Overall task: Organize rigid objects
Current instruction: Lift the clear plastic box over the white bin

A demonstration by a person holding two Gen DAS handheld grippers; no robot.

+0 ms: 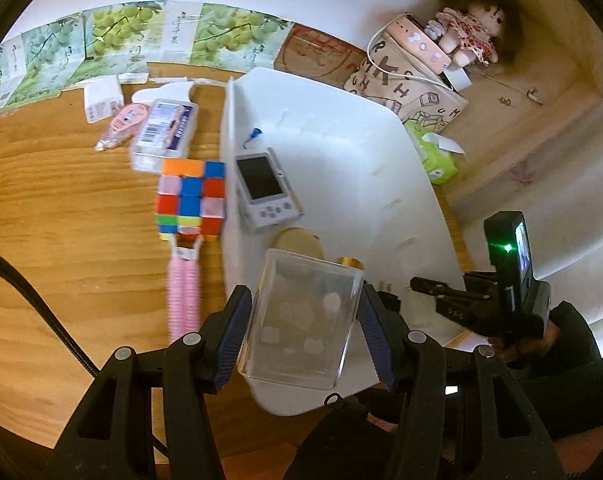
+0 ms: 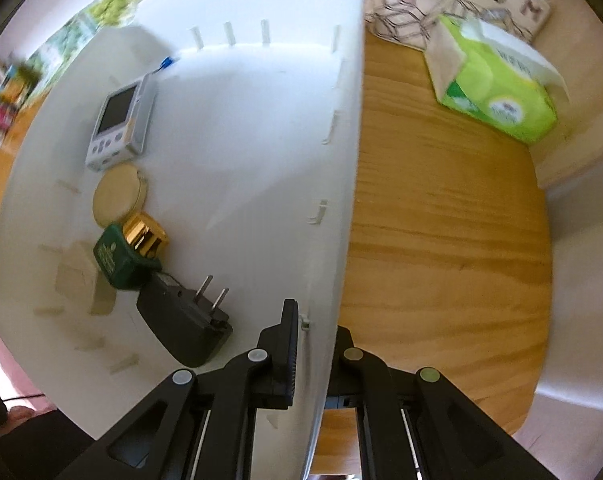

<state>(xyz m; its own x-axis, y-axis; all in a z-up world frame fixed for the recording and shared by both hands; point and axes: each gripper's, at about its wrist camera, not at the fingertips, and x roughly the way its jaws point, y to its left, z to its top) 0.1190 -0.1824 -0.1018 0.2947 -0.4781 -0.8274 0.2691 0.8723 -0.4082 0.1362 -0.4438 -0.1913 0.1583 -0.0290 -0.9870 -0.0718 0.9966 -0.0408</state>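
My left gripper point(image 1: 304, 294) is shut on a clear plastic box point(image 1: 301, 328), its blue pads point(image 1: 237, 320) pressing both sides. The box hangs over the near end of the white bin point(image 1: 341, 152). My right gripper point(image 2: 315, 320) is shut on the bin's side wall point(image 2: 341, 160), one finger inside and one outside; it also shows in the left wrist view point(image 1: 425, 286). In the bin lie a handheld game console point(image 2: 117, 124), a round gold compact point(image 2: 115, 198), a green bottle with a gold cap point(image 2: 121, 256) and a black plug adapter point(image 2: 185, 320).
Left of the bin on the wooden table point(image 1: 61, 220) lie a colour cube point(image 1: 191, 198), a pink ribbed tool point(image 1: 183, 296), a clear case with a barcode label point(image 1: 165, 132) and a pink tape dispenser point(image 1: 121, 124). A green tissue pack point(image 2: 497, 92) sits right of the bin.
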